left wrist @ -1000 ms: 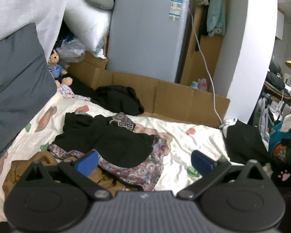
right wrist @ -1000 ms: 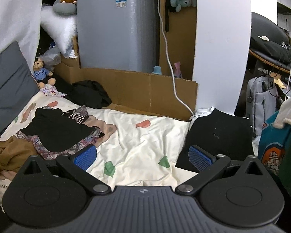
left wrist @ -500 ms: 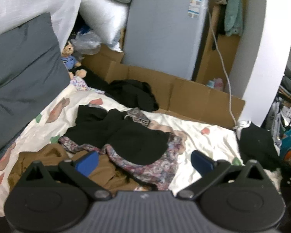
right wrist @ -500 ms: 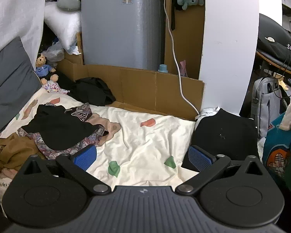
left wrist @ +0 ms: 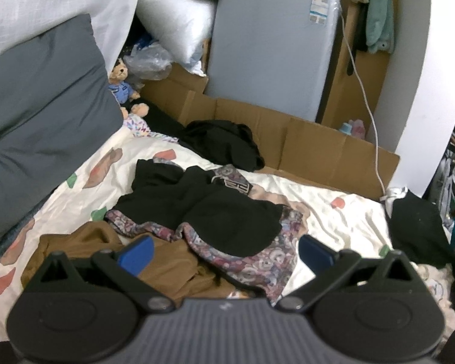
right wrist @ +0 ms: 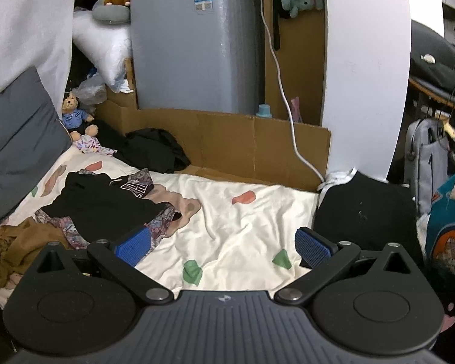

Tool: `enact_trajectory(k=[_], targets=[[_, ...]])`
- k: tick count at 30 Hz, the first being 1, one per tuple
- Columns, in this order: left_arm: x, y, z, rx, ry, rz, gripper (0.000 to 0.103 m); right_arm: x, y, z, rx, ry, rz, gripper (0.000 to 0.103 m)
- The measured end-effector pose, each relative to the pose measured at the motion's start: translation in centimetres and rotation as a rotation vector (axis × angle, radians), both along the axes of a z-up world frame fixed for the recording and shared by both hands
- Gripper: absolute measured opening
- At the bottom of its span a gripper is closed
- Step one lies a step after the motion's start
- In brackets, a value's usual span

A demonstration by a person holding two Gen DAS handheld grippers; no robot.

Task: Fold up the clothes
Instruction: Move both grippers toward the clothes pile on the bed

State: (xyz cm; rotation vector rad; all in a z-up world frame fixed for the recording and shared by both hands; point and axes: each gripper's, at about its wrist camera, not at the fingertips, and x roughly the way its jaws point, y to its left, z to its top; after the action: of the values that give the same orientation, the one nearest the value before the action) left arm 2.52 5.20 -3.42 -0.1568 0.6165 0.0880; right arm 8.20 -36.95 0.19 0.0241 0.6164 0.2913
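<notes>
Left hand-held gripper (left wrist: 224, 253): you have its blue pads spread wide with nothing between them, and it hangs over the near edge of the clothes pile.
Right hand-held gripper (right wrist: 223, 247): you hold it spread wide too, empty, above a bare stretch of the bed sheet (right wrist: 242, 227).
Clothes pile: it lies unfolded on the left part of the bed; a black garment (left wrist: 203, 206) is on top, draped over a floral patterned garment (left wrist: 257, 261).
Brown garment (left wrist: 166, 264): crumpled at the near left of the pile, just under your left pad, partly beneath the floral one.
Second black garment (left wrist: 224, 145): bunched at the far edge of the bed against the cardboard (left wrist: 318, 148), apart from the pile.
Dark folded item (right wrist: 364, 212): sits at the bed's right edge, just beyond your right pad.
Surroundings: a grey pillow (left wrist: 42, 106) leans on the left, and a teddy bear (right wrist: 75, 115) sits in the far corner.
</notes>
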Motion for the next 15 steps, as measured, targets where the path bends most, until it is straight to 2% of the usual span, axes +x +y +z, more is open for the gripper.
enact_trajectory(k=[5, 15], targets=[[0.8, 0.6, -0.4, -0.006, 0.005, 0.006, 0.103, 0.3, 0.1, -0.4, -0.021, 0.015, 0.017, 0.103], [3.1, 3.5, -1.8, -0.043, 0.015, 0.065, 0.102, 1.3, 0.4, -1.4, 0.016, 0.053, 0.074, 0.103]])
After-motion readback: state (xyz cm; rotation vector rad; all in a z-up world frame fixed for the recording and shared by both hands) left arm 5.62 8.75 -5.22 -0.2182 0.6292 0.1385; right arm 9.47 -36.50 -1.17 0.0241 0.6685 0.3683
